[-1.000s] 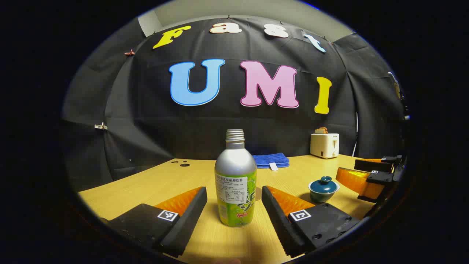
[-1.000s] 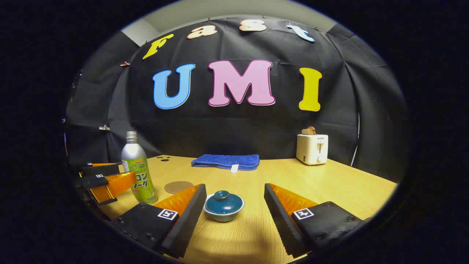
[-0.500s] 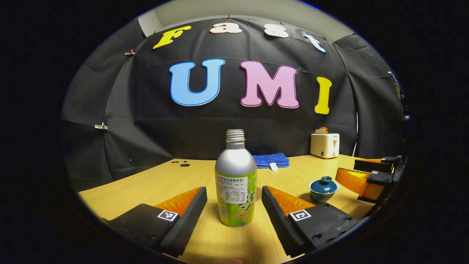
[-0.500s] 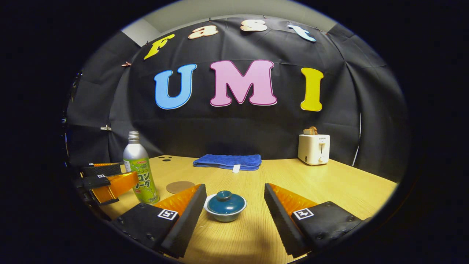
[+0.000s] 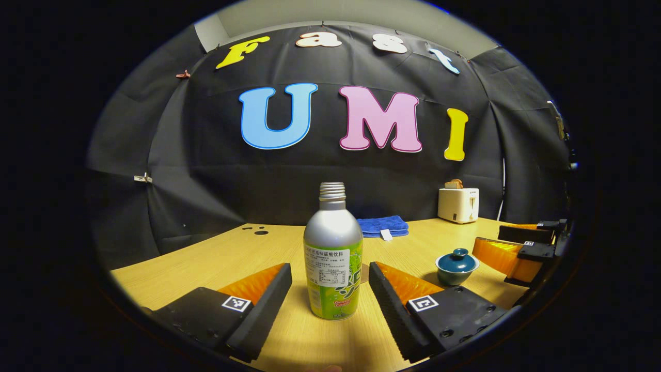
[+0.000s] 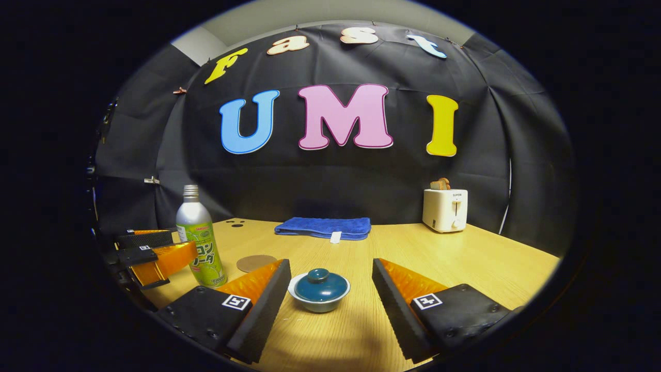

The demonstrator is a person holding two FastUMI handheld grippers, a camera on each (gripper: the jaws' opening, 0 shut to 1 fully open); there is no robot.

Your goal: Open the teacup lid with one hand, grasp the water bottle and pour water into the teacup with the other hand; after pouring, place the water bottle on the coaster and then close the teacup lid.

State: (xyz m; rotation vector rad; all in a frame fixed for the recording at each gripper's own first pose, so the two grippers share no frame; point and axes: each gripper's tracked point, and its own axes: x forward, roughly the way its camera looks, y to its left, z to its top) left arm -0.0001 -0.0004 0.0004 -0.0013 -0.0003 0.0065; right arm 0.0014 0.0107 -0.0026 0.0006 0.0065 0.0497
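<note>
**Bottle upright between wide left jaws, teacup covered ahead of right gripper**

Silver aluminium bottle with a green label [image 5: 333, 263] stands upright on the light wooden table [image 5: 217, 258], long axis vertical, its threaded uncapped mouth pointing straight up. The left gripper [image 5: 330, 284] has its jaws spread wide, one finger on either side of the bottle with a clear gap on both sides. Just behind the bottle lies a round brown coaster [image 6: 256, 262], flat on the table.

The right gripper [image 6: 330, 281] is likewise released, its fingers flanking but not touching the small white teacup with a dark teal knobbed lid [image 6: 318, 290]; the lid sits on, knob upward. Toward the back wall lie a folded blue towel [image 6: 324, 227] and a white toaster [image 6: 444, 209] with bread in its slot.
</note>
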